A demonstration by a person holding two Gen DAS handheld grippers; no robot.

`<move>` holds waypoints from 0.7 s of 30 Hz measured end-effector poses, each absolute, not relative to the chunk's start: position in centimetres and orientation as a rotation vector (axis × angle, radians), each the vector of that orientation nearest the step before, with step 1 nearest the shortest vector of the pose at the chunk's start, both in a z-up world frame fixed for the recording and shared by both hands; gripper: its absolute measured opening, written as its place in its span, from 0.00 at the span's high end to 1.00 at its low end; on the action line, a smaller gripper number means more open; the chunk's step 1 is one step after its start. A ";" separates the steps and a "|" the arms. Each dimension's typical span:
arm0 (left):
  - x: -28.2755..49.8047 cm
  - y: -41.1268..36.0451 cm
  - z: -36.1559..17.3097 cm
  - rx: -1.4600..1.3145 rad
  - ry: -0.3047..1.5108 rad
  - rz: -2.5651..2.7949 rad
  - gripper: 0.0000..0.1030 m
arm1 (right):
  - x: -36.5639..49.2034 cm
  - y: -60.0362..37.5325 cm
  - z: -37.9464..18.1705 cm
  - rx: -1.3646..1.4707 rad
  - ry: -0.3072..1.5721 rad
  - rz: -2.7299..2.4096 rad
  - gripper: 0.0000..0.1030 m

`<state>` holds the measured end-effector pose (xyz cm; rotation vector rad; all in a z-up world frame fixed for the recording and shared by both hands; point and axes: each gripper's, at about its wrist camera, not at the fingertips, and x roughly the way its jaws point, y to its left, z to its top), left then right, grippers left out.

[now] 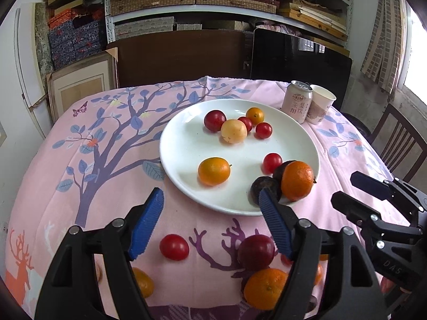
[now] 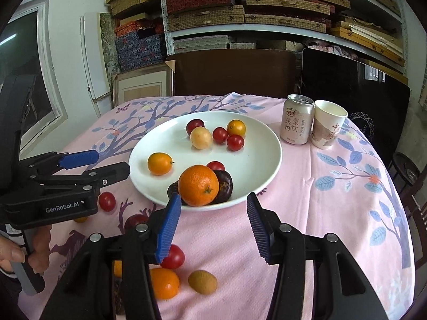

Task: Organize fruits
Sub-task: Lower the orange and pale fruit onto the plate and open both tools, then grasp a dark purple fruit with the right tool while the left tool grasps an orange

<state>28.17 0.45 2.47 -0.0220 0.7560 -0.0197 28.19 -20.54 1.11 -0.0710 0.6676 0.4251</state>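
Observation:
A white plate [image 1: 186, 146] [image 2: 256, 165] on the pink cloth holds several fruits: an orange mandarin [image 1: 296, 180] [image 2: 198, 185] on dark plums at its near rim, a kumquat [image 1: 214, 171], a yellow plum [image 1: 233, 131] and cherry tomatoes. My left gripper [image 1: 210, 208] is open and empty above the cloth before the plate. Below it lie a tomato [image 1: 174, 247], a red plum [image 1: 256, 251] and a mandarin [image 1: 264, 288]. My right gripper [image 2: 213, 213] is open and empty near the plate's front rim. A tomato [image 2: 173, 256], a mandarin [image 2: 163, 282] and a brown kiwi-like fruit [image 2: 202, 281] lie under it.
A drink can [image 1: 296, 100] [image 2: 296, 119] and a paper cup [image 1: 320, 104] [image 2: 328, 124] stand right of the plate at the back. Chairs and shelves with boxes stand behind the table. A wooden chair [image 1: 397, 144] stands at the right edge.

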 end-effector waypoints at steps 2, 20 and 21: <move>26.9 0.5 2.7 -0.024 0.753 -0.018 0.27 | 26.7 -21.3 1.3 -0.065 0.666 0.429 0.43; 17.7 4.1 -0.7 -0.040 0.774 0.036 0.19 | 17.3 -21.0 -2.4 -0.104 0.781 0.505 0.34; 17.7 4.4 -0.8 -0.038 0.772 0.043 0.19 | 16.9 -20.4 -2.6 -0.117 0.788 0.520 0.34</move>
